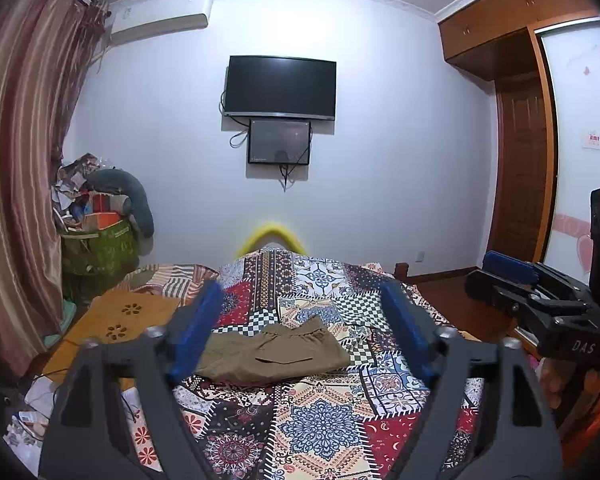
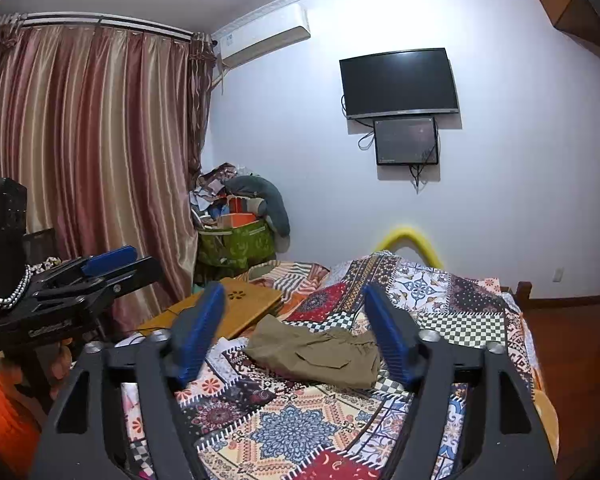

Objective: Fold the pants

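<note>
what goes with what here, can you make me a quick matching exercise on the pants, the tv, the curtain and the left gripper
Column one:
1. pants
2. tv
3. curtain
4. left gripper

Column two:
a. mounted on the wall
b. jaws open, nothing between them
c. folded, lying on the patterned bedspread
d. hanging at the window side, striped

Pairs: 1-c, 2-a, 3-d, 4-b

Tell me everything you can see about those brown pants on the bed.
The khaki pants lie folded into a compact, roughly rectangular bundle on the patchwork bedspread. The cloth looks like soft cotton, slightly rumpled. A slit pocket faces up, and a gathered elastic waistband shows at the far edge. Neither gripper touches them; only the bedspread does.
</note>
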### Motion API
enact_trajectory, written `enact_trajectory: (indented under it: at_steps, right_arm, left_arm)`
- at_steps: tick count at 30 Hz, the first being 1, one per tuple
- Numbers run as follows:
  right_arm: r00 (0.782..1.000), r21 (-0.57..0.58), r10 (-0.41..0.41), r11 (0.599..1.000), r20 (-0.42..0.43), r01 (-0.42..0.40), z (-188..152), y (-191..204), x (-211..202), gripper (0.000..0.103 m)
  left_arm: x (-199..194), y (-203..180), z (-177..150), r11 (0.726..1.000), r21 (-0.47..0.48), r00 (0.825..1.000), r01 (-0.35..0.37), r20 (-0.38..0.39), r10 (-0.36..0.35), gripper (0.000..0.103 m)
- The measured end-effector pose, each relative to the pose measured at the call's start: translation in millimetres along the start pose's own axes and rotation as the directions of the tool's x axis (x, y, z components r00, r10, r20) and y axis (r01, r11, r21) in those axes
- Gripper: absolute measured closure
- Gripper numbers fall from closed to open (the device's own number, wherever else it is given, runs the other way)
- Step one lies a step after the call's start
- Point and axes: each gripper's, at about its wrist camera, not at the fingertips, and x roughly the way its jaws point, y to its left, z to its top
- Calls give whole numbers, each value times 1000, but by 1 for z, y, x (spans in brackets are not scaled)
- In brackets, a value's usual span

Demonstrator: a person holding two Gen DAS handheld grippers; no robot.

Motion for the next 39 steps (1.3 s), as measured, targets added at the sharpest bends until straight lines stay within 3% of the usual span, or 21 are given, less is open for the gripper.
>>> enact_trajectory:
  at_steps: [3, 7, 11, 39]
  right_arm:
    - [1000, 4, -16, 1000, 12, 16, 1, 2, -3, 16]
    - [999, 12, -31, 999, 9, 31, -1, 3, -4, 5]
    - [999, 19, -44, 999, 15, 44, -2, 4, -8, 1]
    - [999, 6, -48, 999, 23, 48, 4, 9, -16, 0]
  left_arm:
    - [-8, -1, -1, 1000, -5, 999, -30, 32, 31, 2]
    - [-12, 2, -1, 999, -15, 998, -38, 41, 39, 1]
    - [-13, 4, -4, 999, -23, 998, -44, 36, 45, 1]
    - [-6, -4, -11, 999, -14, 999, -51, 18, 51, 1]
